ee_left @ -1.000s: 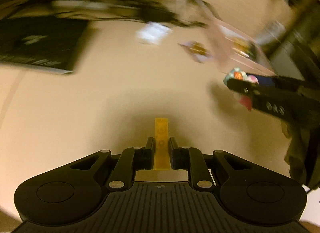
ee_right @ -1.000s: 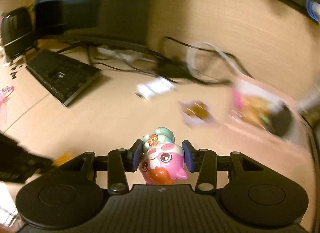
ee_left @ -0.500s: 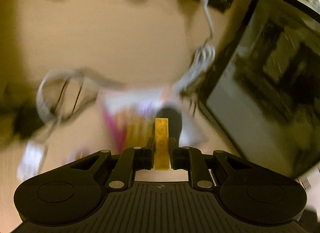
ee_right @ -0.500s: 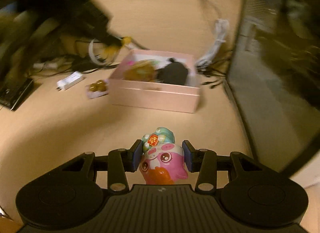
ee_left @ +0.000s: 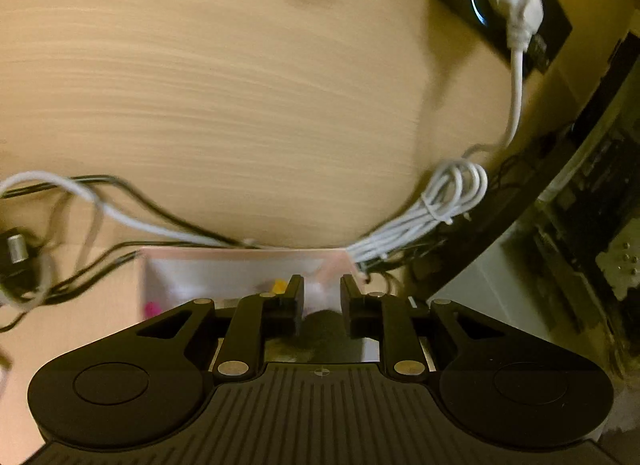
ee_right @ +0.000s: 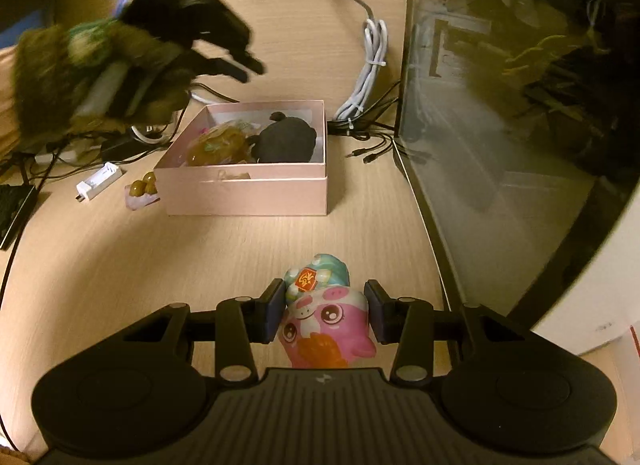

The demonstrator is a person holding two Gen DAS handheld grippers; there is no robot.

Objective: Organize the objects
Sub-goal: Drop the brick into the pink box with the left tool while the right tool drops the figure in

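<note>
1. The left tongs [ee_left: 321,299] hang over the pink box [ee_right: 256,189]. Their jaws have just been opening, with nothing between them.
2. The right tongs [ee_right: 323,311] squeeze the pink pig toy [ee_right: 326,321] above the desk [ee_right: 120,265], near the box.

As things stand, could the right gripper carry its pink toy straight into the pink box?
Probably yes. The right gripper, shut on the pink toy, faces bare desk up to the pink box, whose top is open. The left gripper above the box's far left could crowd it.

The right tool [ee_right: 323,315] grips a pink pig toy [ee_right: 326,327] before the pink box [ee_right: 256,185].
</note>
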